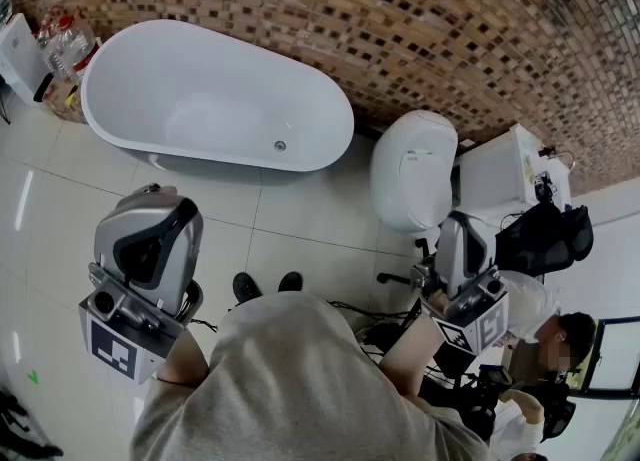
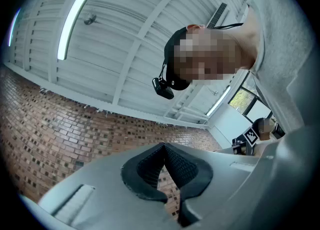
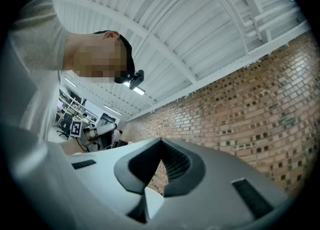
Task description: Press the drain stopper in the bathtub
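In the head view a white oval bathtub (image 1: 215, 99) stands against the brick wall, and its small round metal drain stopper (image 1: 280, 145) sits in the tub floor near the right end. Both grippers are held close to the person's body, far short of the tub, pointing upward. My left gripper (image 1: 150, 241) is at the lower left and my right gripper (image 1: 466, 251) at the lower right. In the left gripper view the left gripper (image 2: 162, 146) has its jaws meeting at the tips, with nothing held. The right gripper (image 3: 161, 141) looks the same in its own view.
A white toilet (image 1: 413, 169) stands right of the tub, with a white cabinet (image 1: 500, 174) and a black bag (image 1: 545, 234) beyond it. Another person (image 1: 545, 334) crouches at the lower right. Bottles (image 1: 65, 39) stand by the tub's left end. Pale floor tiles (image 1: 60, 199) lie before the tub.
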Demonstrator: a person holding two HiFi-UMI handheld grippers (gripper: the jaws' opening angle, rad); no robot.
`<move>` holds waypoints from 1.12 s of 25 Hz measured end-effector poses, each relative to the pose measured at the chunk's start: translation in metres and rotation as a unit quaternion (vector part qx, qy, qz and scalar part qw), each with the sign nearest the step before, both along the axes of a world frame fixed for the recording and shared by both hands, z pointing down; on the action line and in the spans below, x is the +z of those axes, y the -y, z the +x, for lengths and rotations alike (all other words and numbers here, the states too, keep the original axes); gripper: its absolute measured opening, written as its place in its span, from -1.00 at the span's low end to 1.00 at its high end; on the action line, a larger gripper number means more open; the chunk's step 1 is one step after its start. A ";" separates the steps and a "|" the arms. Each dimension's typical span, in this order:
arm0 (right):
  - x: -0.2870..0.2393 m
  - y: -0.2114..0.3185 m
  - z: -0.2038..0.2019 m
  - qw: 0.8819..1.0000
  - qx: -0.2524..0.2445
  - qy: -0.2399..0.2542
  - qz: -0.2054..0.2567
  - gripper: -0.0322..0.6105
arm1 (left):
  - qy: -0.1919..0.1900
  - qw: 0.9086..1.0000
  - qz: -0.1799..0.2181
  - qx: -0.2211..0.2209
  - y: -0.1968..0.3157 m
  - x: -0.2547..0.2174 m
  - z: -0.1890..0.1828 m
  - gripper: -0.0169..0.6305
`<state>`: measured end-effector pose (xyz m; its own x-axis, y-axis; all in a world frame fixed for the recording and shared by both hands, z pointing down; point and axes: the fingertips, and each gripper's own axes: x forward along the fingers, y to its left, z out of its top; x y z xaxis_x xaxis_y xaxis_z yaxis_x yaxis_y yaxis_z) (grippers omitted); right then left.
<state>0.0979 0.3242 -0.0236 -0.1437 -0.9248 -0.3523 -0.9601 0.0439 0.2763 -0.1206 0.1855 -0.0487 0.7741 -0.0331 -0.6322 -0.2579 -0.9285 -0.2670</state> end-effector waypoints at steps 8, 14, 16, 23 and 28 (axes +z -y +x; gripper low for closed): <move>0.049 0.014 0.033 0.997 0.019 0.055 -0.059 -0.86 | 0.016 1.000 -0.018 -0.010 0.011 0.011 -0.006 -0.97; 0.097 0.062 0.069 0.991 0.000 0.070 -0.117 -0.86 | 0.050 0.996 -0.057 -0.036 0.044 0.039 0.020 -0.97; 0.121 0.088 0.087 0.987 -0.013 0.077 -0.142 -0.86 | 0.068 0.994 -0.071 -0.052 0.059 0.052 0.036 -0.97; 0.240 0.198 0.192 0.956 -0.021 0.080 -0.283 -0.86 | 0.134 0.977 -0.142 -0.088 0.138 0.113 0.137 -0.97; 0.347 0.277 0.264 0.914 -0.052 0.061 -0.398 -0.86 | 0.227 0.946 -0.206 -0.105 0.194 0.185 0.233 -0.97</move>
<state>0.3620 0.0471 0.3233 -0.2496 -0.8791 0.4060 -0.9610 0.2764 0.0077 0.1123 -0.0083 0.1361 0.9117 -0.3875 -0.1368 -0.3937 -0.9190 -0.0210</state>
